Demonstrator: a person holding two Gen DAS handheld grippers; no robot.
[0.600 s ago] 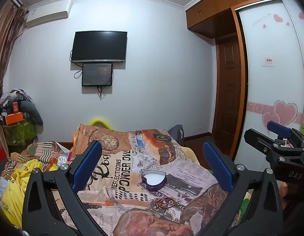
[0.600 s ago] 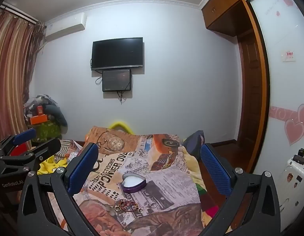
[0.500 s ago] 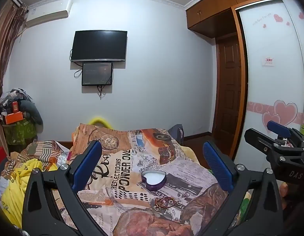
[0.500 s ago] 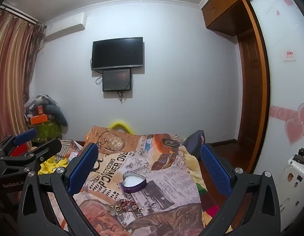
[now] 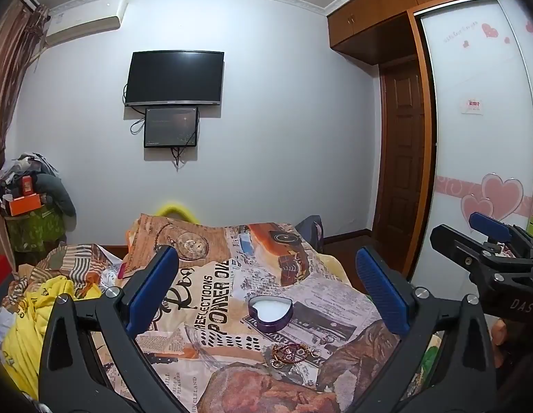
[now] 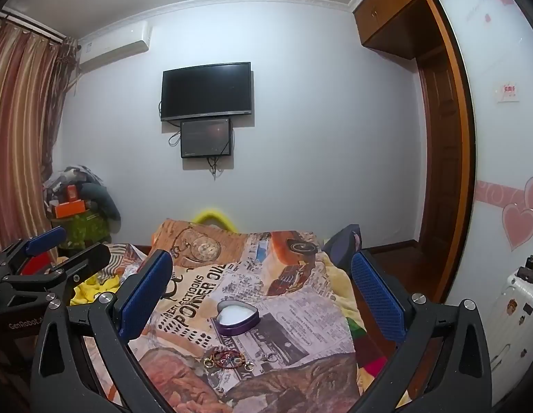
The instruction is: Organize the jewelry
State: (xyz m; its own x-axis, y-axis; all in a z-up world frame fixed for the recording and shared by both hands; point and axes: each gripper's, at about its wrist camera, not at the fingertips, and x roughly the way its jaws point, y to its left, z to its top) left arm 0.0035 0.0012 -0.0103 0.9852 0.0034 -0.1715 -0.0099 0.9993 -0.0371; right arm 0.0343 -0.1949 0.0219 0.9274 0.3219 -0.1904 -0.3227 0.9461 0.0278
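A purple heart-shaped tin (image 5: pixel 270 312) with a white inside lies open on the printed bedspread (image 5: pixel 204 289); it also shows in the right wrist view (image 6: pixel 237 316). A small heap of jewelry (image 5: pixel 290 352), red-gold bangles and rings, lies just in front of it, also in the right wrist view (image 6: pixel 228 358). My left gripper (image 5: pixel 266 296) is open and empty, held above the bed short of the tin. My right gripper (image 6: pixel 261 292) is open and empty at the same height, and shows at the left view's right edge (image 5: pixel 487 244).
Yellow clothes (image 5: pixel 35 313) and striped bedding are piled on the bed's left. A cluttered stand (image 5: pixel 29 213) is by the curtain. A TV (image 5: pixel 173 79) hangs on the far wall. A wardrobe with heart stickers (image 5: pixel 490 172) and a white suitcase (image 6: pixel 514 309) stand at the right.
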